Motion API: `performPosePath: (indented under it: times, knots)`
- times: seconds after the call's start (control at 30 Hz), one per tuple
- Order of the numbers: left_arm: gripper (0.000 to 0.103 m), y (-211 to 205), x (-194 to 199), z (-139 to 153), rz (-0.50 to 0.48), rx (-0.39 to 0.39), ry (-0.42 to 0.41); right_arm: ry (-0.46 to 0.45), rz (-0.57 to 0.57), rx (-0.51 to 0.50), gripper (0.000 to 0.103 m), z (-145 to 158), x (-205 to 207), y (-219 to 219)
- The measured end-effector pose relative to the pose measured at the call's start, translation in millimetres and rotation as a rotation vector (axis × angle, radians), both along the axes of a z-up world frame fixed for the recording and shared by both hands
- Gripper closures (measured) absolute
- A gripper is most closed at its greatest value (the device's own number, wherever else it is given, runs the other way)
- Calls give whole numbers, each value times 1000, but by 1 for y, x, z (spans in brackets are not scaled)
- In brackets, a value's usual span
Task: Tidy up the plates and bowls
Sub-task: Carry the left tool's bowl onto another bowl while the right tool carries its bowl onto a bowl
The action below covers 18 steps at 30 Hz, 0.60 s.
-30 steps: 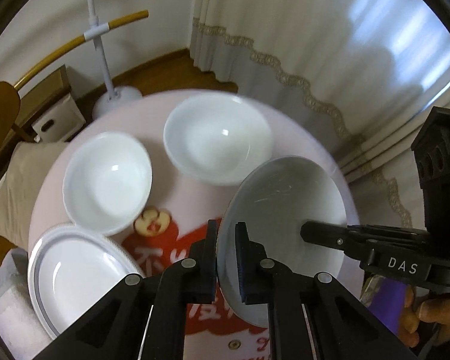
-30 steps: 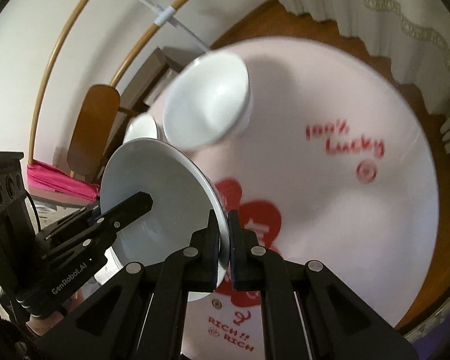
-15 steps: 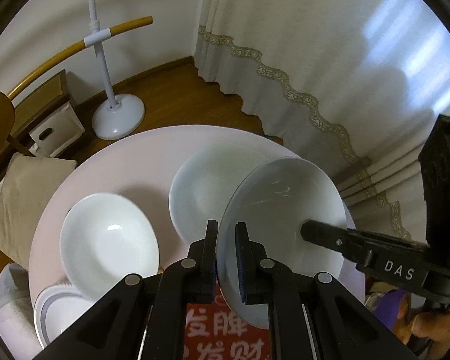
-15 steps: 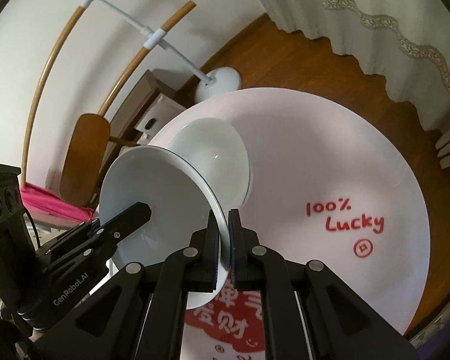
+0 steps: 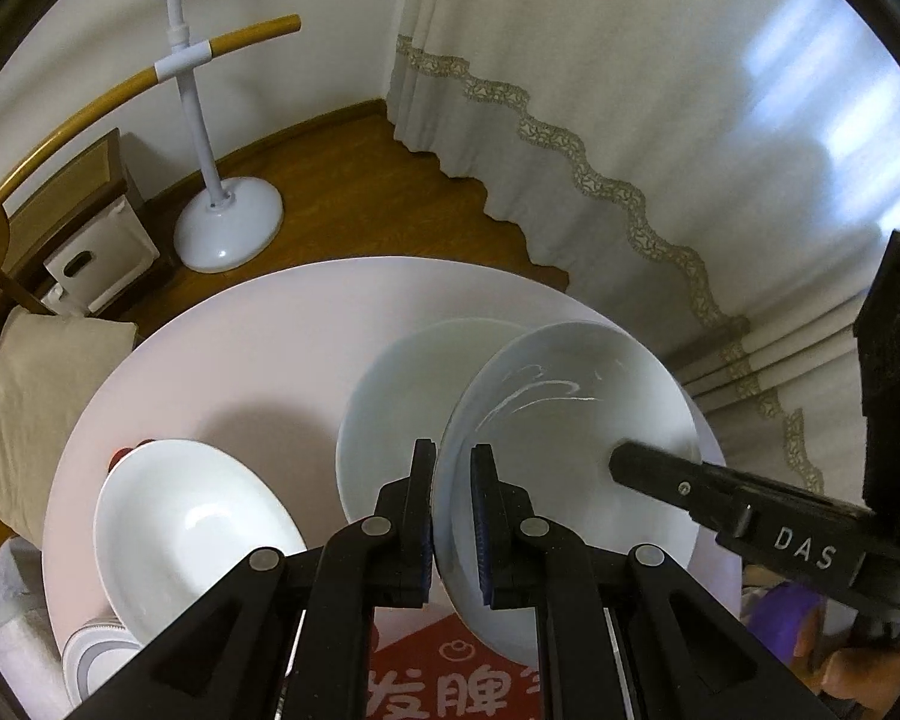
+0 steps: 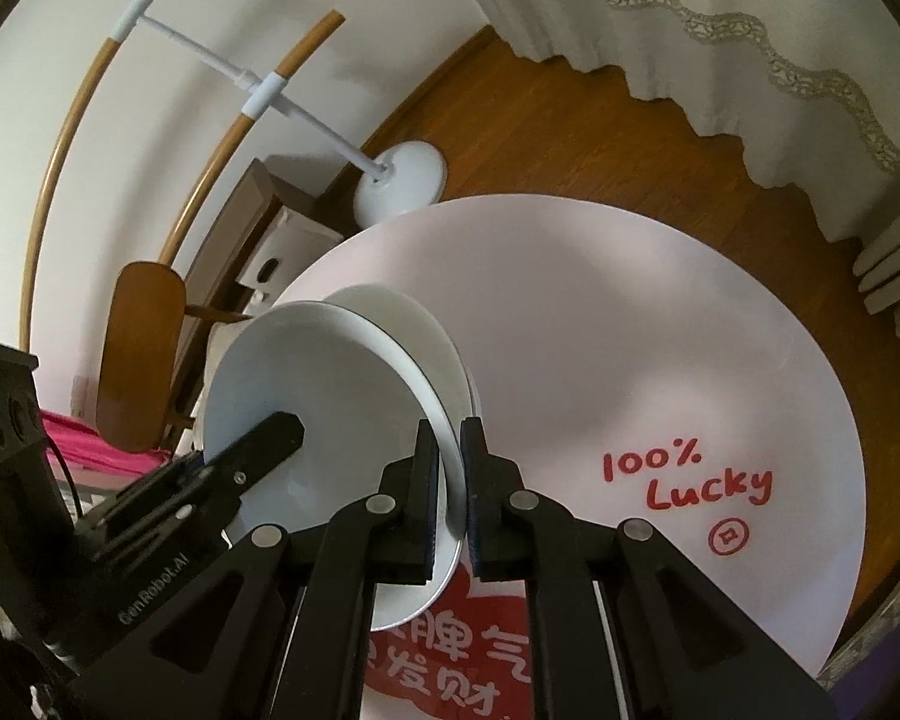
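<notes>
Two grippers: left gripper (image 5: pixel 452 516) and right gripper (image 6: pixel 450 498), jaws both clamped on one shallow white ceramic bowl (image 5: pixel 576 450)
Bowl: tilted, overlapping another white bowl (image 5: pixel 390 414) on the round pink surface (image 5: pixel 240 348)

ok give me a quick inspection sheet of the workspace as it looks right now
surface: round pink table with red print, "100% Lucky" on one side.
job's things: held bowl tilted, gripped at two rim points; second bowl on the table right behind it; third bowl nearer the left edge; grey-rimmed plate partly under it.
clutter: nothing seen on the table besides the dishes.
grippers: left gripper and right gripper both shut on the held bowl's rim.
cables: thin black lead by the left gripper's body.
surroundings: curtain, white stand, wooden chair, wood floor.
</notes>
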<state>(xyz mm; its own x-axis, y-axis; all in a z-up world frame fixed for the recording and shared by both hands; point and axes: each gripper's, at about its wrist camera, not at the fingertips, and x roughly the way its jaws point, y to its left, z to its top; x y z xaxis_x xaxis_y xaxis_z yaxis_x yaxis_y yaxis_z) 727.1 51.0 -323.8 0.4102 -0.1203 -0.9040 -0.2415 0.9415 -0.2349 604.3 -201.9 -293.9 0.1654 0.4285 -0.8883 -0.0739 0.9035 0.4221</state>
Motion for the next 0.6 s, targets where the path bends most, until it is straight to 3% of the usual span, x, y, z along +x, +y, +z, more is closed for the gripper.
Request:
performPosePath:
  times: [0.6]
  knots:
    - [96, 27, 5, -16, 10, -58, -2, 19, -41, -151, 93, -3, 5, 10]
